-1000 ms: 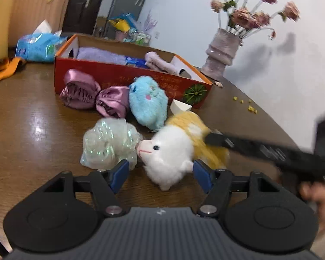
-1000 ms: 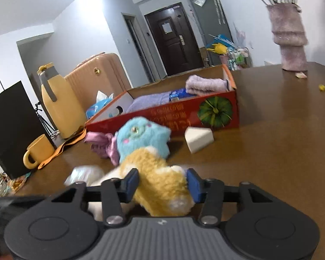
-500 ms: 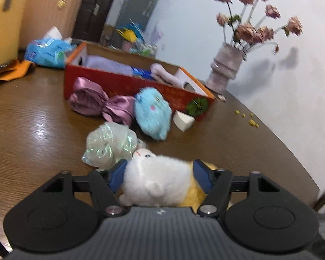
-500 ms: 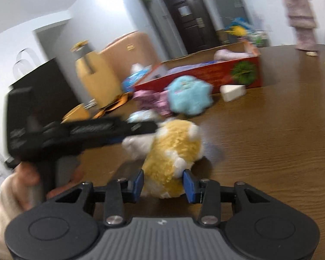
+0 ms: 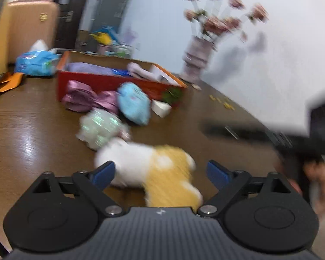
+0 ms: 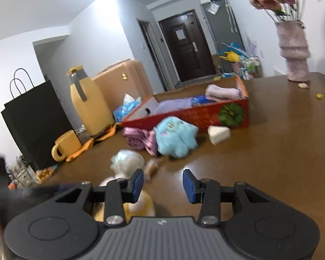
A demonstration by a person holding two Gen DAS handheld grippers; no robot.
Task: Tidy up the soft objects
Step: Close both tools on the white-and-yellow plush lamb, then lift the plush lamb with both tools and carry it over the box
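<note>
Fluffy white-and-yellow plush (image 5: 153, 169) lies between the wide-open left hand-held gripper (image 5: 160, 173); right hand-held gripper (image 6: 163, 185) gapes empty.

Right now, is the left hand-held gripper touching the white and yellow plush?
Cannot tell. In the left wrist view the left hand-held gripper is open around the white and yellow plush; a gap shows beside the right finger, but blur hides the left one.

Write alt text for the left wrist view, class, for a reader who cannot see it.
A blurred white and yellow plush toy lies between the open left gripper's blue fingers on a brown table. Behind it sit other soft toys and a red box.
</note>
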